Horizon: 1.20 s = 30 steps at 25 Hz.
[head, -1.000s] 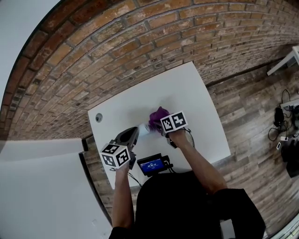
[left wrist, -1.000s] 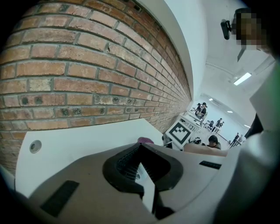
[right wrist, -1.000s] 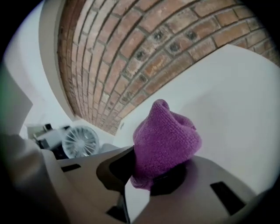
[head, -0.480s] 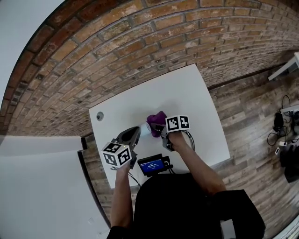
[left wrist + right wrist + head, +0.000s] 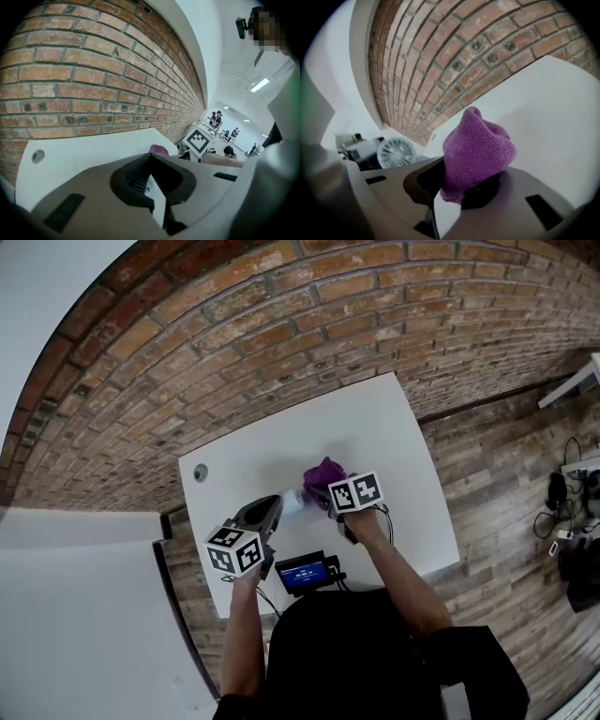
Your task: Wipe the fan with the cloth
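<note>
Your left tool (image 5: 151,185) is closed on the small white fan (image 5: 291,502) and holds it over the white worktop (image 5: 375,427). Your right tool (image 5: 457,190) grips the purple cloth (image 5: 478,150), bunched just beside the fan.

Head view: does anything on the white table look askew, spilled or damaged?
Nothing stands out. The right gripper is shut on the bunched purple cloth, the left gripper holds the small fan beside it, and the white table shows no spill, stain or damage.
</note>
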Tool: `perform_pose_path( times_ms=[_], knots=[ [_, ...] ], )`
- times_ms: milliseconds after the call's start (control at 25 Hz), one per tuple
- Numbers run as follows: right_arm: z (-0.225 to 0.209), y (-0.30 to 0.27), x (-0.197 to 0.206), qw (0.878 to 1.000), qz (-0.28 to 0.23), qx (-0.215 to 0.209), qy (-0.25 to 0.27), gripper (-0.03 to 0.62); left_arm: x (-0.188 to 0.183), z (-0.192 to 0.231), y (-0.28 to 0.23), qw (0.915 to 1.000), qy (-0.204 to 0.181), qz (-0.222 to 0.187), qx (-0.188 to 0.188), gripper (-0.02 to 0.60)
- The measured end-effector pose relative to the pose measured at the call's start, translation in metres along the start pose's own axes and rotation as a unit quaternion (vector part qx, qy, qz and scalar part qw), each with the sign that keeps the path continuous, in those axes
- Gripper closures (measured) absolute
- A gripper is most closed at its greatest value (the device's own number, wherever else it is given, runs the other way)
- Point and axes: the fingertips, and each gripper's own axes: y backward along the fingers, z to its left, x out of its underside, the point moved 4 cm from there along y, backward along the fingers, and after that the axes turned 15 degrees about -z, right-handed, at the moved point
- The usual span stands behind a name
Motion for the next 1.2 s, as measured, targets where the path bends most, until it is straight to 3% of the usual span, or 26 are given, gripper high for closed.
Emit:
perform_pose_path(
  times_ms=[80,160,240,360,520,680,880,1000,1120,1200],
  knots=[
    [0.022,0.016,-0.025,0.992,-0.058,-0.074,-0.086,0.531,-0.001,0.0,-0.001,1.0,0.0,-0.002,0.0,0.575],
    [0.047,0.031,-0.044,0.969,-0.1,-0.152,-0.167,0.531,0.0,0.0,-0.001,1.0,0.0,-0.002,0.0,0.575],
    [0.066,0.036,-0.048,0.959,-0.11,-0.19,-0.181,0.531,0.0,0.0,-0.001,1.0,-0.002,0.0,0.0,0.575],
    [0.066,0.026,-0.032,0.967,-0.1,-0.171,-0.158,0.531,0.001,0.0,0.0,1.0,-0.005,0.001,-0.002,0.575],
    [0.035,0.009,-0.015,0.964,-0.106,-0.133,-0.203,0.531,0.0,0.0,-0.001,1.0,-0.005,0.0,-0.001,0.575],
    [0.01,-0.016,0.012,0.969,-0.067,-0.093,-0.22,0.531,0.001,-0.001,-0.001,1.0,-0.003,-0.001,-0.001,0.575],
    [-0.018,-0.024,0.037,0.993,0.022,-0.01,-0.116,0.531,0.001,0.0,0.0,1.0,-0.002,-0.002,-0.002,0.575],
    [-0.028,-0.014,0.031,0.997,0.071,0.037,0.004,0.531,0.001,0.0,-0.001,1.0,0.0,-0.004,-0.001,0.575],
    [-0.033,-0.001,0.001,0.981,0.063,0.108,0.147,0.531,0.001,-0.001,0.0,1.0,0.0,-0.006,0.0,0.575],
    [-0.022,-0.003,-0.019,0.986,0.022,0.081,0.141,0.531,0.001,0.0,0.0,1.0,-0.001,-0.006,-0.001,0.575]
  ],
)
